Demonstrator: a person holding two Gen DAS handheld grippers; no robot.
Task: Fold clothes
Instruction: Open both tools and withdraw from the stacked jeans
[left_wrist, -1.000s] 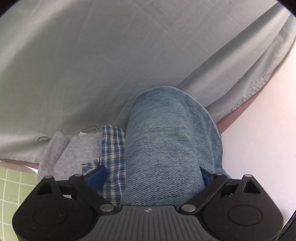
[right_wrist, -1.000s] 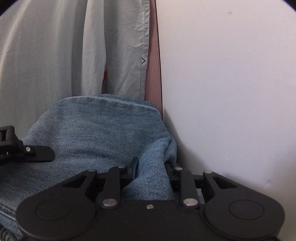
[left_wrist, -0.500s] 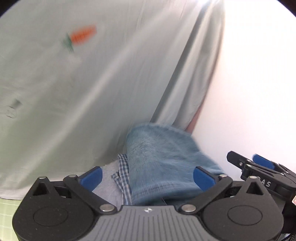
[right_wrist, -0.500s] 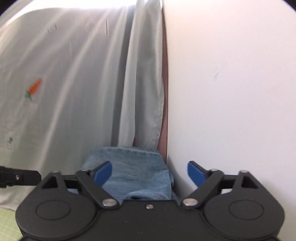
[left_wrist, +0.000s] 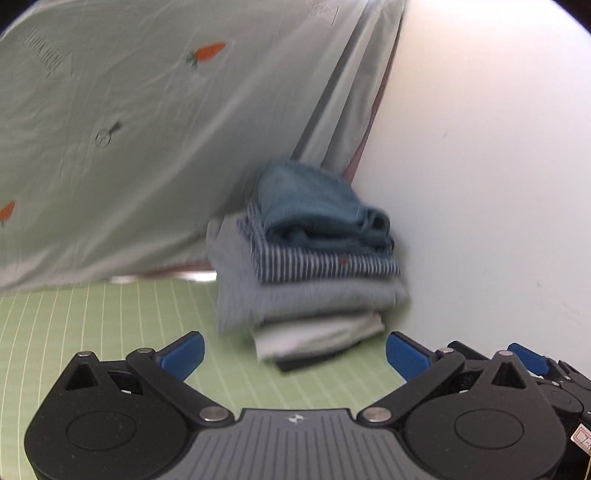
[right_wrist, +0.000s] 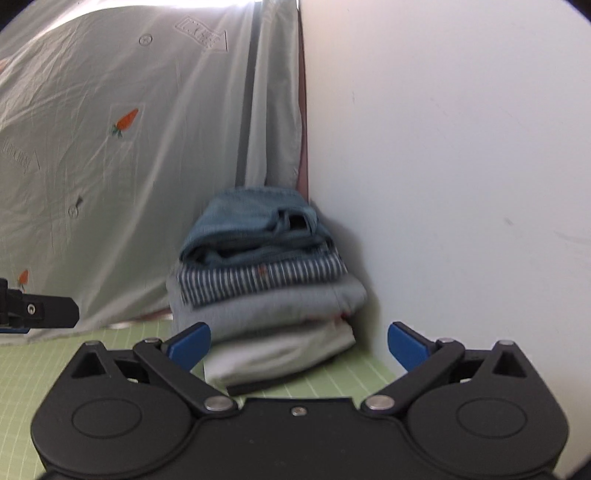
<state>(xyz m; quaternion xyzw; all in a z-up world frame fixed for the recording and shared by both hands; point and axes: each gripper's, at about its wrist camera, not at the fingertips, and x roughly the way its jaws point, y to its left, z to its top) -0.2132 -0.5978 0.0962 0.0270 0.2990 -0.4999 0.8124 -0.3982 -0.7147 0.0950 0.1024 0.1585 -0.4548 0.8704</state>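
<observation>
A stack (left_wrist: 310, 266) of folded clothes sits on the green mat (left_wrist: 92, 332), in the far corner where the white wall (left_wrist: 480, 184) meets the hanging sheet (left_wrist: 129, 129). The stack touches the wall on its right side.

On top lie the blue jeans (left_wrist: 314, 206), folded. Under them is a striped shirt (left_wrist: 325, 260). Next comes a thick grey piece (left_wrist: 314, 295), then a pale piece (left_wrist: 317, 332), and a thin dark piece (left_wrist: 306, 362) peeks out at the very bottom. The stack looks a bit blurry.

The sheet is pale grey-green with little orange carrots (left_wrist: 208, 51) on it.

The left gripper (left_wrist: 295, 354) is near the stack but not touching it. Its jaws are wide apart and hold nothing. The blue pads (left_wrist: 183, 350) stand out on each side, with the bottom of the stack seen between them.

The right gripper (right_wrist: 299, 343) is also near the stack and not touching it. Its jaws are wide apart too, with nothing in them. In the left view, it shows at the right edge, just beside the left gripper.
</observation>
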